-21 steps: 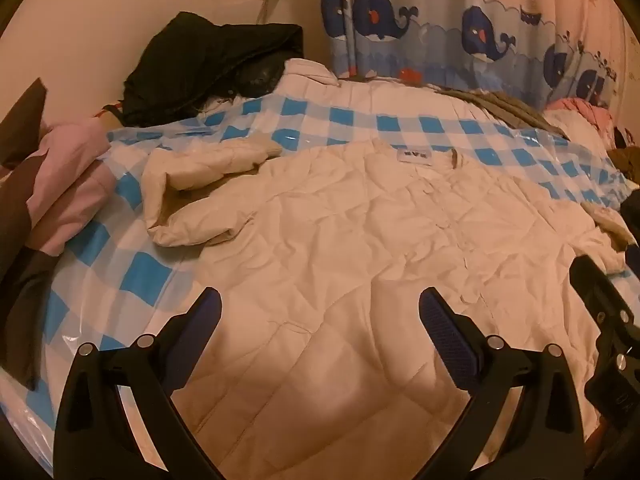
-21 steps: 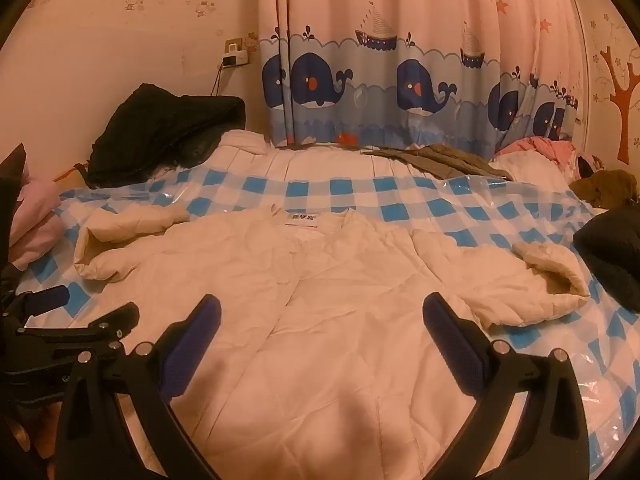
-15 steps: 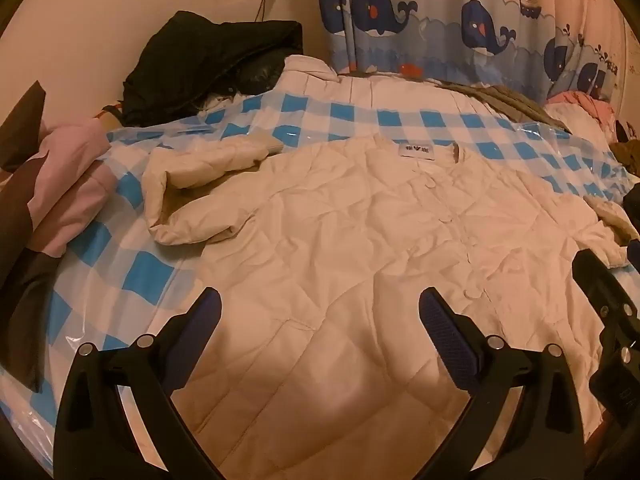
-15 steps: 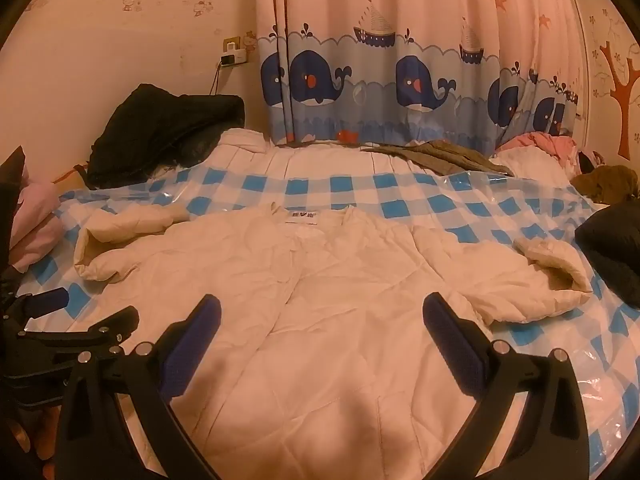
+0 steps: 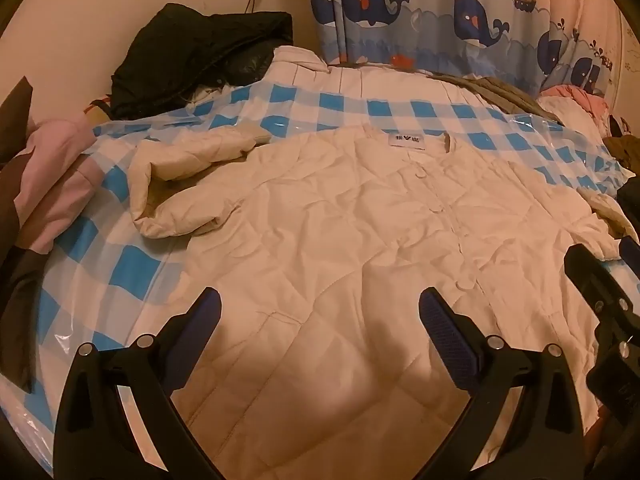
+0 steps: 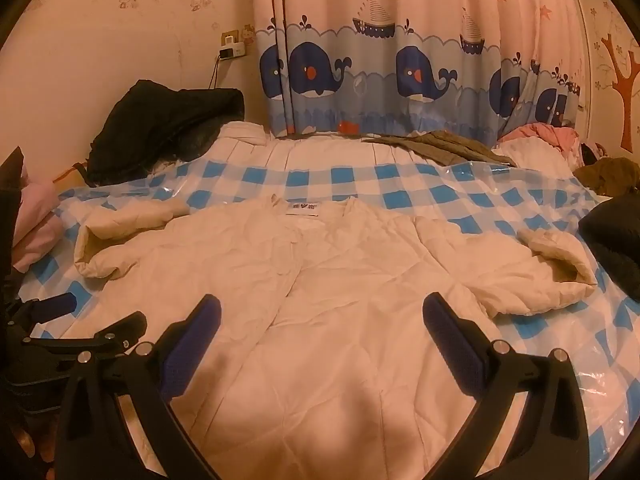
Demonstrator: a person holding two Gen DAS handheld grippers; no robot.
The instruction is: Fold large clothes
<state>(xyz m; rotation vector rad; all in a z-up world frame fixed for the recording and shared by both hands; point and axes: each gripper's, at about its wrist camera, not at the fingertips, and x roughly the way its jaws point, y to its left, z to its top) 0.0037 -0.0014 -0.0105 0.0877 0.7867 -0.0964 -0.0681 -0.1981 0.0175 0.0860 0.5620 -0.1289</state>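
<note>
A cream quilted jacket (image 5: pixel 352 232) (image 6: pixel 340 288) lies spread front-up on a blue-and-white checked plastic sheet (image 5: pixel 132 268) (image 6: pixel 400 180), collar and label at the far side. Its left sleeve (image 5: pixel 180 184) is bent back on itself, and its right sleeve (image 6: pixel 540 276) curls at the cuff. My left gripper (image 5: pixel 320 320) hovers open over the jacket's lower left half, nothing between its blue pads. My right gripper (image 6: pixel 320 320) hovers open over the lower middle of the jacket, also empty. Each gripper shows at the edge of the other's view.
A black coat (image 5: pixel 192 60) (image 6: pixel 160 128) is heaped at the back left by the wall. Pink and dark clothes (image 5: pixel 52 184) pile at the left edge. An olive garment (image 6: pixel 440 146), pink clothes (image 6: pixel 540 136) and dark items (image 6: pixel 612 236) lie at the back right, under a whale curtain (image 6: pixel 380 76).
Both views have shifted slightly: the jacket sits a little lower and the far wall and curtain show more. The jacket itself has not moved, and both grippers stay wide open.
</note>
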